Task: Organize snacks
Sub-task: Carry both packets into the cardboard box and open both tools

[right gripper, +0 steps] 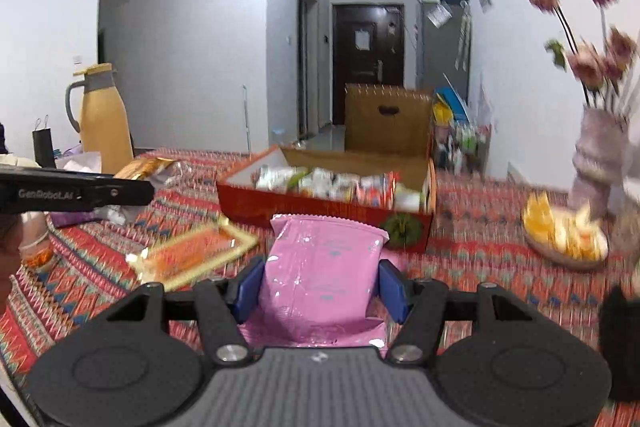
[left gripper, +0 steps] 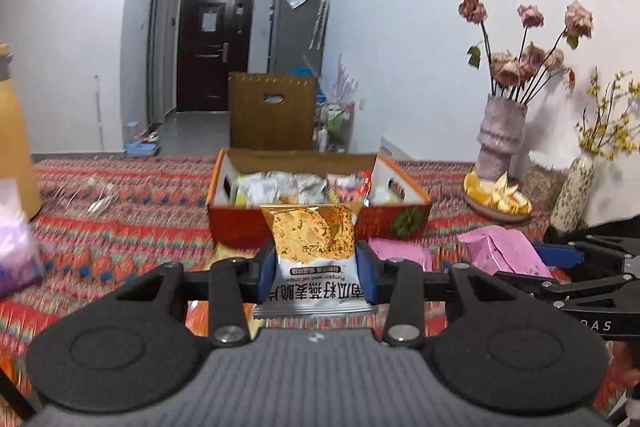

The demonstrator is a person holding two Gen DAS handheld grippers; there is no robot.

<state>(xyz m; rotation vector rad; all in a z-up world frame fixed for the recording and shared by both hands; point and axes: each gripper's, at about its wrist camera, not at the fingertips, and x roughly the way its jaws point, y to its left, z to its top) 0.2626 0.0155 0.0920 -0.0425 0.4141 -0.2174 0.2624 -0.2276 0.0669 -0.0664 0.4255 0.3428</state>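
Note:
My left gripper [left gripper: 316, 277] is shut on a white and gold oat-crisp packet [left gripper: 314, 247], held upright above the patterned tablecloth [left gripper: 120, 207]. Straight ahead stands an open red cardboard box [left gripper: 256, 223] filled with several snack packets. My right gripper [right gripper: 322, 287] is shut on a pink snack bag [right gripper: 320, 267], also lifted off the cloth. The same red box [right gripper: 280, 207] sits just beyond it. A gold-edged orange packet [right gripper: 192, 251] lies on the cloth to the left of the pink bag. The left gripper's black arm [right gripper: 80, 191] shows at the left edge of the right wrist view.
A pink vase [left gripper: 500, 139] of dried roses, a speckled vase [left gripper: 576, 191] and a plate of gold wrappers [left gripper: 500, 199] stand at the right. A yellow thermos jug [right gripper: 104, 119] stands at the left. A pink packet [left gripper: 400, 251] lies on the cloth. A wooden chair back [left gripper: 272, 111] is behind the table.

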